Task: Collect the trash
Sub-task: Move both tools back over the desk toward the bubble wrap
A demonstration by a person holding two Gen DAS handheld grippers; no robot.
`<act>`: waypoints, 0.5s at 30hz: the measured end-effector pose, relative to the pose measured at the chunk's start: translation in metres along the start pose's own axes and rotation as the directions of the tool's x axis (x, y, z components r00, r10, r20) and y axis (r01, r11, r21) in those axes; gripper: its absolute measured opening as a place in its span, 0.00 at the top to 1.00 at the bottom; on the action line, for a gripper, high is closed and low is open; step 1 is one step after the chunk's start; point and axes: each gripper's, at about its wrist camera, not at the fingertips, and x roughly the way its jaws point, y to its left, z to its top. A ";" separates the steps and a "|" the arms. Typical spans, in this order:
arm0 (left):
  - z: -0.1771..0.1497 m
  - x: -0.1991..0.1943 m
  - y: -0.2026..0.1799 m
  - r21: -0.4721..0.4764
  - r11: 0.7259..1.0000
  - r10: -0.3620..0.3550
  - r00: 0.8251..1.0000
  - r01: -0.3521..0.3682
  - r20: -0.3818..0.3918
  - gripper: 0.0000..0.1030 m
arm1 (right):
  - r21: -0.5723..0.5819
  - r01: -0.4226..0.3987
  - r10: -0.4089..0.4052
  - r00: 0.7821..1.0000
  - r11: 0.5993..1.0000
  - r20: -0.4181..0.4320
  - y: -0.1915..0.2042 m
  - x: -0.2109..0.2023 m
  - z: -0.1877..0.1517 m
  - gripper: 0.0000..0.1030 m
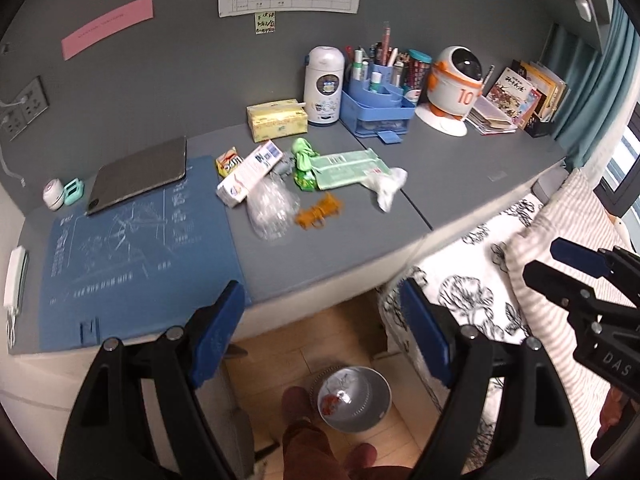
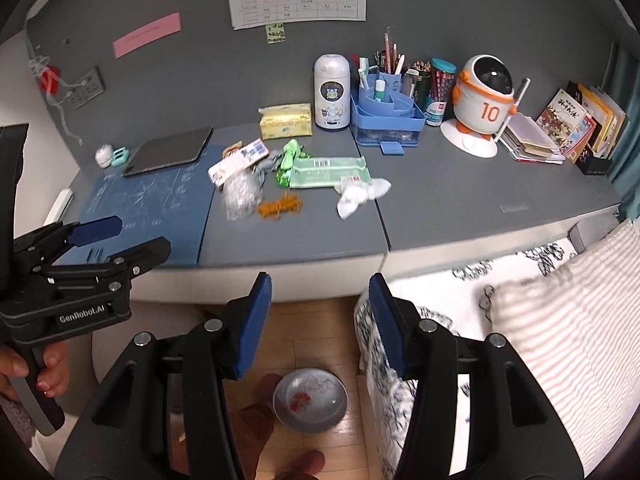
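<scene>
Trash lies in a heap mid-desk: a white toothpaste box, crumpled clear plastic, a green wrapper, a green candy bag, an orange tangle and a crumpled white tissue. On the floor below stands a grey waste bin with red scraps inside. My left gripper hangs open above the bin, short of the desk edge. My right gripper is also open and empty, beside it.
At the back of the grey desk stand a yellow tissue box, a white flask, a blue pen organiser, a robot toy and books. A tablet lies on a blue mat. A bed is at right.
</scene>
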 end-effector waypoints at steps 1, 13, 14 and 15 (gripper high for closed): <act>0.009 0.009 0.006 0.004 1.000 -0.004 1.000 0.004 -0.004 0.23 | 0.002 0.005 -0.005 1.000 1.000 -0.004 0.002 0.007 0.006 0.52; 0.060 0.109 0.041 0.035 0.999 -0.009 0.994 0.013 -0.106 0.23 | 0.067 0.046 -0.040 0.996 0.997 -0.081 0.001 0.118 0.067 0.52; 0.062 0.115 0.042 0.033 0.999 -0.006 0.994 0.010 -0.108 0.23 | 0.064 0.052 -0.047 0.995 0.997 -0.084 -0.002 0.128 0.070 0.52; 0.064 0.125 0.043 0.034 0.999 0.005 0.994 -0.002 -0.110 0.23 | 0.062 0.055 -0.050 0.995 0.997 -0.087 -0.005 0.137 0.074 0.52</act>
